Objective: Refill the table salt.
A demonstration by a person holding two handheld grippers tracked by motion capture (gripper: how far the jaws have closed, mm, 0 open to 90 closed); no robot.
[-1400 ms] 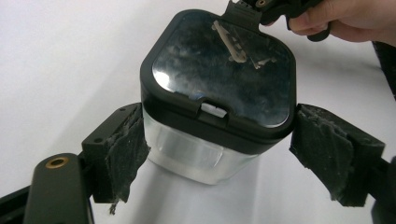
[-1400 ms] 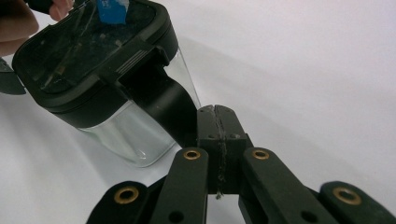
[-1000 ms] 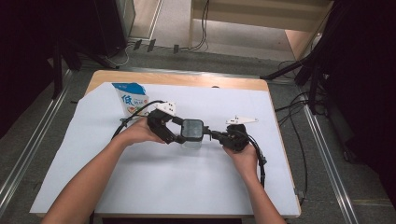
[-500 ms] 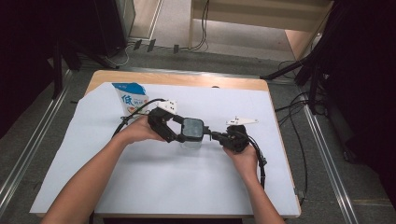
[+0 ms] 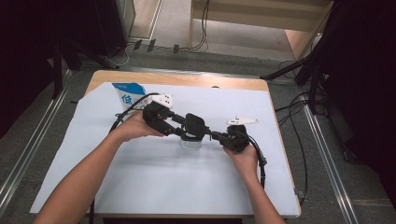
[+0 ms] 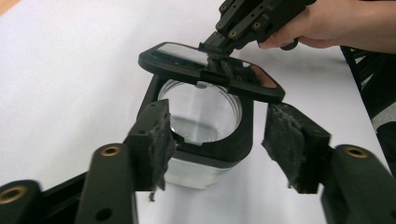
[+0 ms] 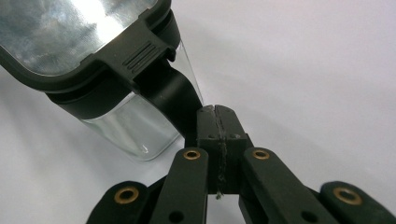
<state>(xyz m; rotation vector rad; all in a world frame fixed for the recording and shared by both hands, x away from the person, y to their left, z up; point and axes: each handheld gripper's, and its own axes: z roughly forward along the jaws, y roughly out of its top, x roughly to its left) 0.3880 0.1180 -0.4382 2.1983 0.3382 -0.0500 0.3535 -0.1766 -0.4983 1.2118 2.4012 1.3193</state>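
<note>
lid (image 6: 210,70) now lifted off the jar (image 6: 201,140), pinched by right gripper (image 7: 215,116); left gripper (image 6: 215,140) closing, spread around jar.

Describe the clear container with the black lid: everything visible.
The container is a squarish clear jar with a black collar, standing upright on the white table cover. Its black-framed lid is hinged open, tilted above the mouth. The right gripper is shut on the lid's latch flap. The left gripper straddles the collar, one pad touching.
</note>
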